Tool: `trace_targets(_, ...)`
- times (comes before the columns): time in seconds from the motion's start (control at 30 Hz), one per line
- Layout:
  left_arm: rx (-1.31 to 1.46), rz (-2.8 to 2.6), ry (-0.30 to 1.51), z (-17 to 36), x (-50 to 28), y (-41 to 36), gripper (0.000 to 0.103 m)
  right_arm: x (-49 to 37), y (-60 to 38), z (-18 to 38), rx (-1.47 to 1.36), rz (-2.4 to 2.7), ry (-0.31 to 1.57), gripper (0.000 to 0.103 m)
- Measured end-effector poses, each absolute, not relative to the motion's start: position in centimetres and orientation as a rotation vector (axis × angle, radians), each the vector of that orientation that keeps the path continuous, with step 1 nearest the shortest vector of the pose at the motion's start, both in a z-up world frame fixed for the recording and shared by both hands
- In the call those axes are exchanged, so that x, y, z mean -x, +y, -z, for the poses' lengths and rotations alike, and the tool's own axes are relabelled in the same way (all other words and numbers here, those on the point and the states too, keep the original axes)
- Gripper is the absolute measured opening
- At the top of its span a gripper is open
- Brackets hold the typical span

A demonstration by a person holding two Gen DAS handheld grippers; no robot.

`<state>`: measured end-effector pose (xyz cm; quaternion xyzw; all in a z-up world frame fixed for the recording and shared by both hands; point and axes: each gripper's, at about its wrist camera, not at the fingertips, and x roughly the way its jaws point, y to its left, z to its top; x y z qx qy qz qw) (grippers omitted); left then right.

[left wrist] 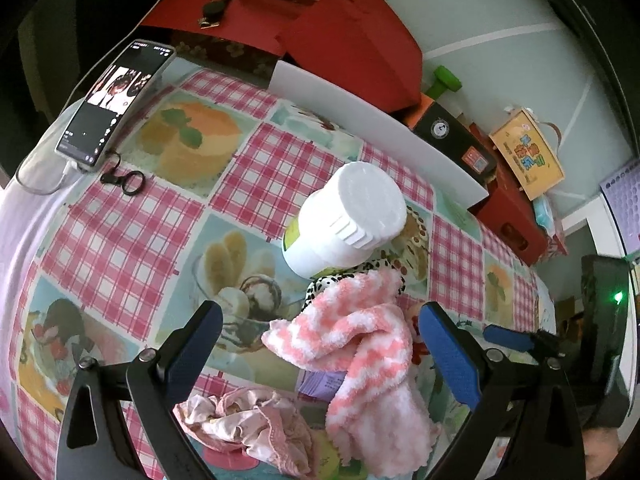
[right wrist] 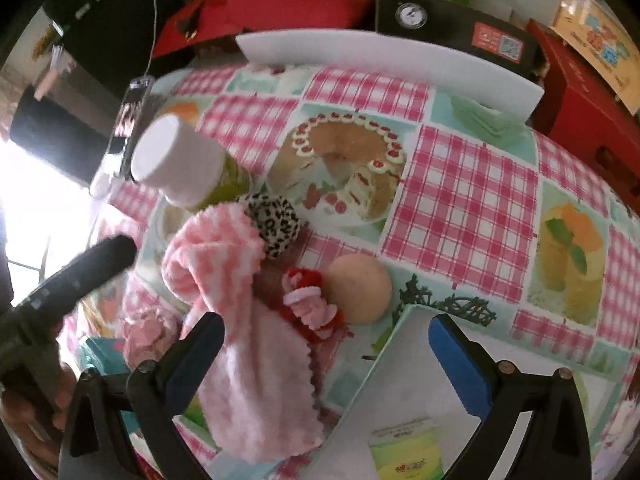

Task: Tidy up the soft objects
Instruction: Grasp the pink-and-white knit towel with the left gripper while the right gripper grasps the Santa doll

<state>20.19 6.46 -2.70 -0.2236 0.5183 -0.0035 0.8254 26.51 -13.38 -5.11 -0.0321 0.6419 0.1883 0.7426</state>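
**Soft things still heaped, sorting barely begun**

The pink-and-white fuzzy cloth (left wrist: 360, 344) lies crumpled on the worktop (left wrist: 132, 216) beside a leopard-print roll (right wrist: 274, 222), a pale pink garment (left wrist: 248, 424), a red-and-pink bundle (right wrist: 312, 304) and a peach ball (right wrist: 360, 288) — nothing looks sorted yet. The left hand-held gripper (left wrist: 320, 348) is spread wide around the cloth, gripping nothing; the right hand-held gripper (right wrist: 326, 356) is likewise released. Writing on the white bottle (left wrist: 348, 220) and yellow carton (left wrist: 528, 156) is there — too small to read.
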Motion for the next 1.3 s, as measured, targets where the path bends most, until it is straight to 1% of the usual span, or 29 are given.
trace_targets(0.07,0.480,-0.008,1.116,2.9,-20.3,6.5,0.098,-26.4,-13.0,5.2,0.096,-0.437,1.415,0.103)
trace_targets(0.23,0.494,-0.006,1.124,3.2,-20.5,6.3,0.098,-26.3,-12.2,4.5,0.192,-0.454,1.365,0.103)
trace_targets(0.33,0.488,-0.001,1.134,3.5,-20.7,6.0,0.098,-26.3,-11.8,4.8,0.218,-0.461,1.377,0.102)
trace_targets(0.37,0.488,0.001,1.139,3.6,-20.8,5.8,0.098,-26.4,-11.7,5.0,0.218,-0.468,1.387,0.099)
trace_targets(0.4,0.491,0.006,1.145,3.7,-20.9,5.7,0.098,-26.4,-11.6,5.1,0.214,-0.475,1.388,0.092)
trace_targets(0.43,0.494,0.010,1.150,3.9,-21.0,5.6,0.098,-26.3,-11.6,5.1,0.214,-0.477,1.388,0.087)
trace_targets(0.5,0.497,0.013,1.160,4.1,-21.1,5.5,0.098,-26.4,-11.3,5.6,0.232,-0.480,1.394,0.082)
trace_targets(0.6,0.504,0.016,1.172,4.5,-21.3,5.3,0.098,-26.5,-11.0,6.3,0.212,-0.509,1.410,0.070)
trace_targets(0.67,0.507,0.021,1.179,4.7,-21.4,5.1,0.097,-26.5,-11.0,6.5,0.189,-0.513,1.409,0.069)
trace_targets(0.7,0.504,0.024,1.186,4.8,-21.5,4.9,0.096,-26.6,-11.1,6.7,0.186,-0.510,1.405,0.065)
trace_targets(0.73,0.502,0.027,1.190,4.9,-21.5,4.8,0.095,-26.6,-11.1,6.8,0.184,-0.510,1.402,0.058)
trace_targets(0.8,0.500,0.038,1.198,5.1,-21.6,4.3,0.088,-26.7,-11.2,7.2,0.160,-0.516,1.409,0.052)
trace_targets(0.83,0.499,0.042,1.202,5.2,-21.7,4.2,0.084,-26.7,-11.1,7.3,0.153,-0.517,1.414,0.052)
trace_targets(0.9,0.497,0.052,1.215,5.5,-21.8,3.8,0.081,-26.8,-11.2,7.8,0.144,-0.512,1.417,0.050)
trace_targets(0.97,0.496,0.057,1.222,5.7,-21.9,3.6,0.070,-26.8,-11.2,7.9,0.144,-0.509,1.417,0.049)
trace_targets(1.03,0.496,0.065,1.230,6.1,-22.0,3.3,0.064,-26.7,-11.3,7.8,0.141,-0.507,1.412,0.047)
trace_targets(1.1,0.490,0.067,1.237,6.5,-22.1,3.0,0.054,-26.6,-11.1,7.8,0.143,-0.505,1.409,0.043)
trace_targets(1.17,0.493,0.071,1.241,6.7,-22.1,3.0,0.039,-26.8,-11.0,7.9,0.152,-0.497,1.406,0.040)
trace_targets(1.2,0.493,0.073,1.241,6.8,-22.1,2.9,0.035,-26.8,-11.1,7.8,0.152,-0.495,1.404,0.039)
trace_targets(1.27,0.491,0.071,1.236,6.9,-22.1,3.0,0.023,-26.6,-11.0,8.1,0.150,-0.498,1.402,0.036)
trace_targets(1.3,0.493,0.071,1.234,6.8,-22.1,3.0,0.020,-26.6,-11.1,8.1,0.148,-0.496,1.398,0.034)
